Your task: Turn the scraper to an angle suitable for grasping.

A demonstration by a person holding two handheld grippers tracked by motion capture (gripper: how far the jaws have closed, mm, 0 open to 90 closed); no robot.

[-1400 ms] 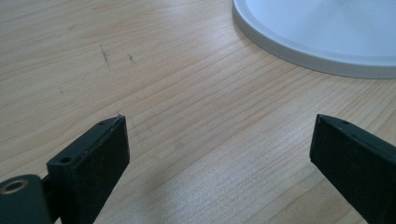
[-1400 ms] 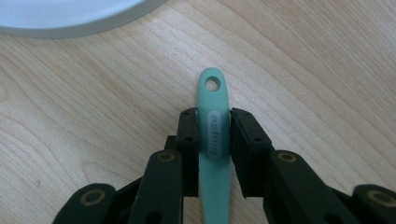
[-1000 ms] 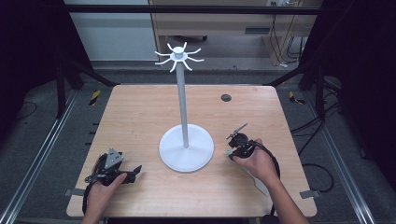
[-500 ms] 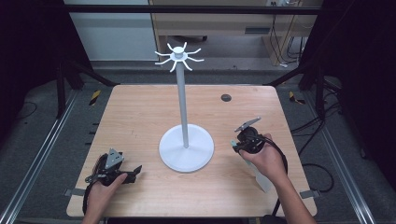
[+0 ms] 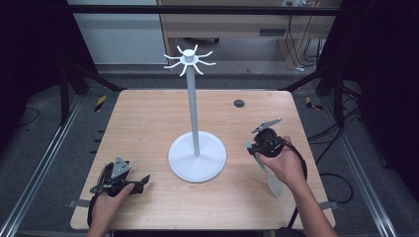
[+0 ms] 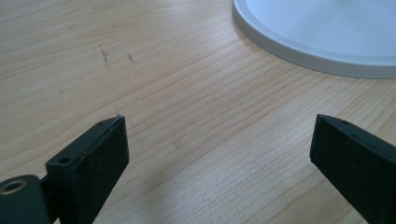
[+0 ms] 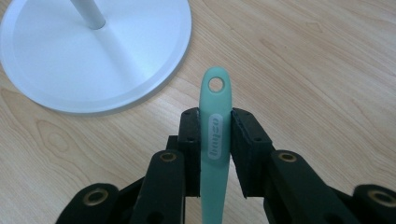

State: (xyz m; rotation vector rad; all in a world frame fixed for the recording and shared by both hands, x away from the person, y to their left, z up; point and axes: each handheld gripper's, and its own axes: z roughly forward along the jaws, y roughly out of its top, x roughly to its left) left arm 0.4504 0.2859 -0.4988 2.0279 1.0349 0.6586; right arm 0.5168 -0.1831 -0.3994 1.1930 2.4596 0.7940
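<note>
A white stand (image 5: 193,113) with a ring of hooks (image 5: 188,59) at its top rises from a round base (image 5: 197,159) at the table's middle. To the right of the base my right gripper (image 5: 251,147) is shut on the handle of a teal spatula (image 7: 215,135). The handle's end with its hole pokes out past the jaws toward the base (image 7: 93,56). The spatula's pale blade (image 5: 273,183) trails back under the hand. My left gripper (image 5: 143,180) rests at the table's front left, open (image 6: 219,140) with only bare wood between its jaws. The base's rim (image 6: 327,51) lies ahead of it.
The wooden table (image 5: 148,123) has a small dark round hole cover (image 5: 239,103) at the back right. Metal rails and dark frame posts flank the table. Cables lie on the floor at the right (image 5: 341,180).
My right hand has lifted the gripper with the spatula off the table and drifted a little right. The left gripper has stayed put.
</note>
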